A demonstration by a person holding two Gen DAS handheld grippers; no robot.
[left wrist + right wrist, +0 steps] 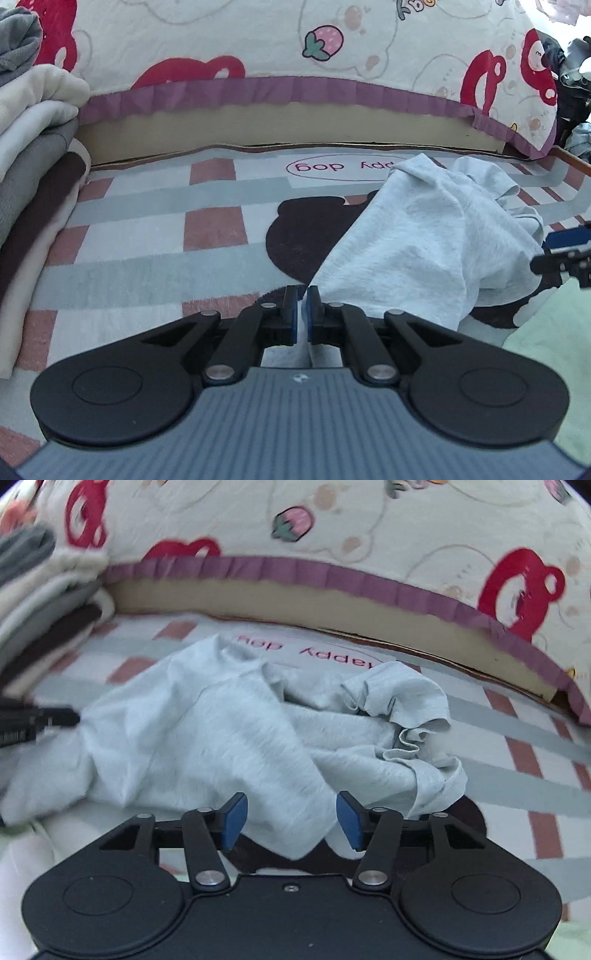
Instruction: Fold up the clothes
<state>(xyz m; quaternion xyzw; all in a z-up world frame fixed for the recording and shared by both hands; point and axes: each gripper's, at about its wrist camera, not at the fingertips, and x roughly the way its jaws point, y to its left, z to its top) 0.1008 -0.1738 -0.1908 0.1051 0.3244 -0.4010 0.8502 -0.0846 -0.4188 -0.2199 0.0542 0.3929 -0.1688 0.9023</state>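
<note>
The light grey garment [221, 738] lies crumpled on the checked rug [147, 229], in front of the bed's purple-frilled cover [295, 92], with a bunched, rippled edge at its 2 o'clock side in the right wrist view. The left claw [303, 310] is pressed together and pinches a strip of that cloth between its blue pads; the fabric runs up from the pads toward 1 o'clock. The right claw [291, 819] is spread, with a low corner of the garment lying between the pads, which are not pressing on it.

The step in hand looks like getting a second hold so the piece can be lifted and spread flat. To do it well, the right claw should settle on a true edge or corner, not on a doubled fold: the tongue of cloth between its pads seems a single layer, but I cannot tell for sure. Close only once the pads straddle the hem. Then draw the two claws apart along one edge so the cloth hangs or lies taut, and shake out the bunch at 2 o'clock before laying it down. Keep the spread clear of the stack of folded clothes [33, 140] at 9 o'clock and the pale green cloth [554, 354] at 4 o'clock in the left wrist view
</note>
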